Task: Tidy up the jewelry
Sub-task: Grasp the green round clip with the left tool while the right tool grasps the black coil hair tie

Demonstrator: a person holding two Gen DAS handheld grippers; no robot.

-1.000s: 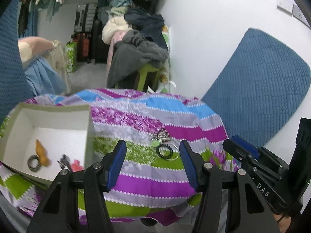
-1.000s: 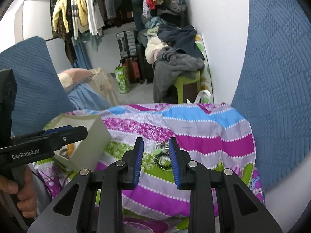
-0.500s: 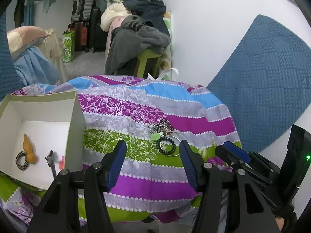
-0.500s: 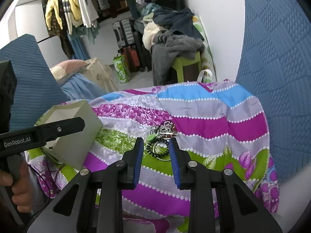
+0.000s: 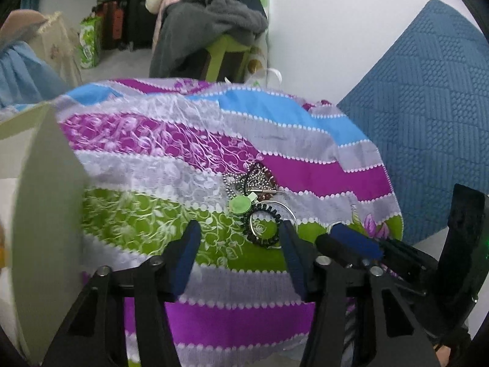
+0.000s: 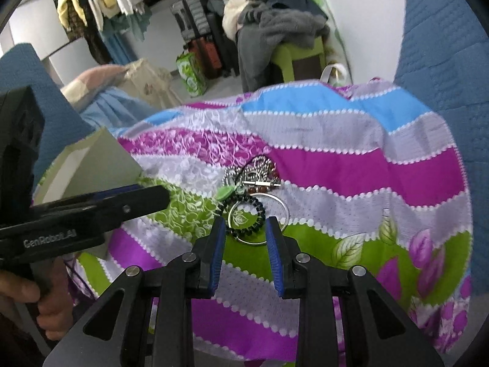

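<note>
On the striped cloth (image 6: 351, 165), tangled jewelry pile (image 6: 253, 180) hard to separate, box (image 5: 45, 214) cut off left, left gripper (image 5: 240, 244) wide open, empty, right gripper (image 6: 246, 238) partly open, empty, just short of black beaded bracelet (image 6: 244, 214)

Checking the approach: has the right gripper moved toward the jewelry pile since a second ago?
Yes. The right gripper has closed in on the black beaded bracelet, which now lies at its fingertips.
</note>
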